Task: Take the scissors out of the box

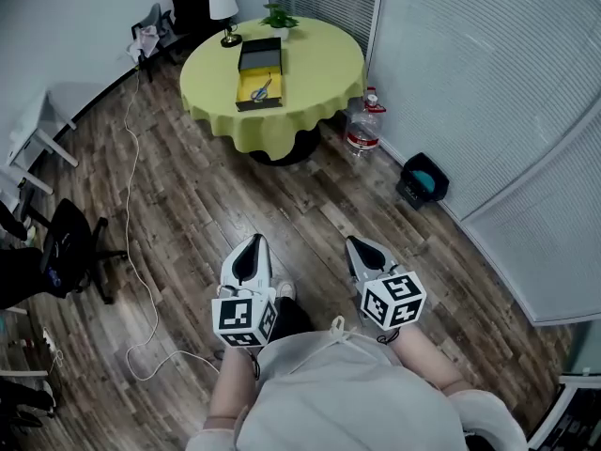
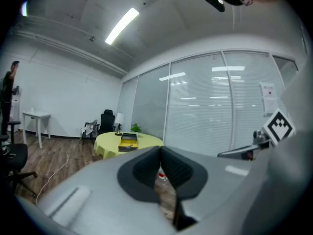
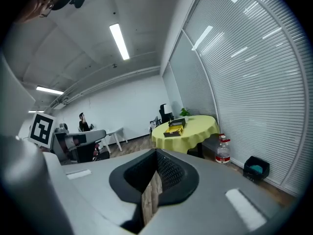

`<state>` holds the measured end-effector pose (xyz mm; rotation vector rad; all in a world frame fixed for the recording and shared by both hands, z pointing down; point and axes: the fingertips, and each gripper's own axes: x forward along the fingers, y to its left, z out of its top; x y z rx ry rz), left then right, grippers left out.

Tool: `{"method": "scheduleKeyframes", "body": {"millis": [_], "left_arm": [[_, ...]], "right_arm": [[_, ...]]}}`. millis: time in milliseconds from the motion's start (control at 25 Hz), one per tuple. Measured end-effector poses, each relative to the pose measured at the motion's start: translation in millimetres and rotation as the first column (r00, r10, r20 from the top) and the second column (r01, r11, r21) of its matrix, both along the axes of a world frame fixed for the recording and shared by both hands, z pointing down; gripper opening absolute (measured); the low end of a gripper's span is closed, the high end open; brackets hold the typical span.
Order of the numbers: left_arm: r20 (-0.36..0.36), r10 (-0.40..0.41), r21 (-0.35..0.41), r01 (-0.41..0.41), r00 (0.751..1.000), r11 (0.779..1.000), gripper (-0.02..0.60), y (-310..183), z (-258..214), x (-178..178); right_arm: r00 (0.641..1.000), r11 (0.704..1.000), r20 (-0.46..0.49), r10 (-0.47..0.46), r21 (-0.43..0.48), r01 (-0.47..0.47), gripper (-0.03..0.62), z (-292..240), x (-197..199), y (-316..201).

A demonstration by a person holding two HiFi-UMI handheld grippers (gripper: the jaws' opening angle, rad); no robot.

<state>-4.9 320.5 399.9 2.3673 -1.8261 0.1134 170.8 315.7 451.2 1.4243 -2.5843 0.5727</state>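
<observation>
Far ahead, a round table with a yellow-green cloth carries an open box with a yellow inside. The scissors lie in it, small at this distance. The box's dark lid stands behind it. My left gripper and right gripper are held low over the wooden floor, well short of the table, both shut and empty. In the left gripper view the left gripper points toward the table. In the right gripper view the right gripper faces the table and box.
A lamp and a plant stand at the table's back. A water bottle and a black bin sit by the blinds on the right. An office chair and a floor cable lie to the left. A person stands far off.
</observation>
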Motion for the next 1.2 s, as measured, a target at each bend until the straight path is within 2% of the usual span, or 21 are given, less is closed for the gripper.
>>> {"method": "scheduleKeyframes", "body": {"millis": [360,600,960,1200], "left_arm": [[-0.002,0.044,0.017,-0.044,0.999,0.999,0.005,-163,-16,-113],[-0.013,0.054,-0.037,-0.055,0.998,0.998,0.005,-236,-1,-158],[-0.066,0.022,-0.093,-0.028,0.998,0.995,0.005,-335,28,-170],[-0.027,0.004,-0.083,-0.006,1.0,0.997,0.005,-431,31,-149]], "right_arm": [[0.998,0.997,-0.002,0.071,0.006,-0.071,0.0,-16,-96,-158],[0.997,0.996,-0.013,0.077,-0.031,-0.078,0.0,-7,-139,-232],[0.999,0.997,-0.009,0.037,-0.073,-0.037,0.0,23,-156,-344],[1.0,0.997,0.016,-0.018,-0.069,0.019,0.0,28,-147,-453]]}}
